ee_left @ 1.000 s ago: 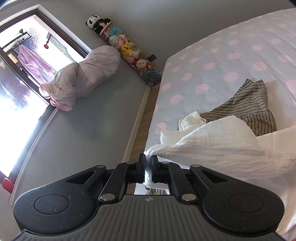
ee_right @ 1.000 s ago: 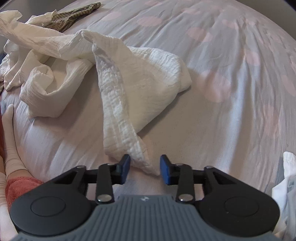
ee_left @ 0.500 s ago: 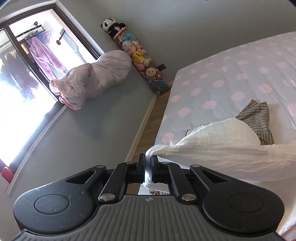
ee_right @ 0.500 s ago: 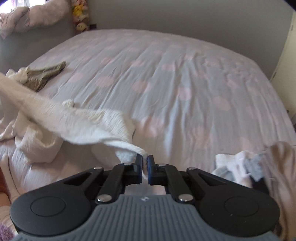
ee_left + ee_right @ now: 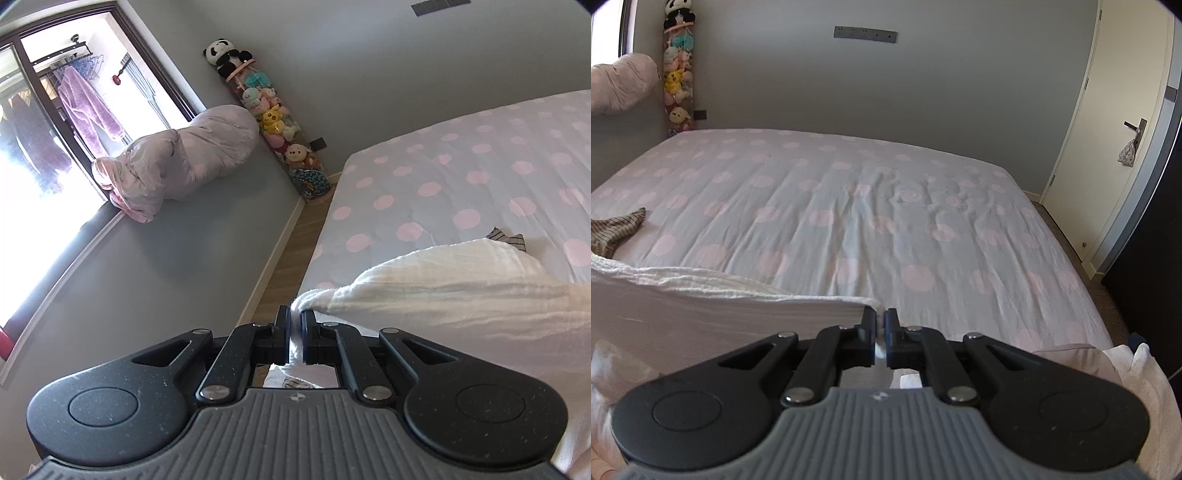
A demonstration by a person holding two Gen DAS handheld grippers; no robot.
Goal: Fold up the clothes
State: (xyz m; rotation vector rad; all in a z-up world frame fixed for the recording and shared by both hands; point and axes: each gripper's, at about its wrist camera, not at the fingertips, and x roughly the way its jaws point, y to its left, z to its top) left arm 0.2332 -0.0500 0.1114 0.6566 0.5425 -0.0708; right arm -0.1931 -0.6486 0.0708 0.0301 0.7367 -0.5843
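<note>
So the left gripper (image 5: 294, 332) is clamped tight on a corner of the white cloth (image 5: 461, 291), jaws closed right down with just the fabric pinched between them. It's held up off the bed (image 5: 461, 166), over the bed's left edge, with the strip of wood floor (image 5: 291, 254) right below. The cloth runs off to the right from the jaws in a long stretched band, hanging above the near edge of the bed.

Behind it a bit of a striped garment (image 5: 508, 236) pokes up, lying on the polka-dot sheet near the left edge. Off the bed there's a rolled-up pink duvet (image 5: 184, 162) on the window ledge and a tall column of stuffed toys (image 5: 273, 122) in the corner.

The right gripper (image 5: 880, 334) is pinched shut on the other end of the same cloth (image 5: 720, 306), held level and pointing straight across the bed toward the far wall. From its view the cloth stretches away to the left. A door (image 5: 1123, 147) is on the right.
</note>
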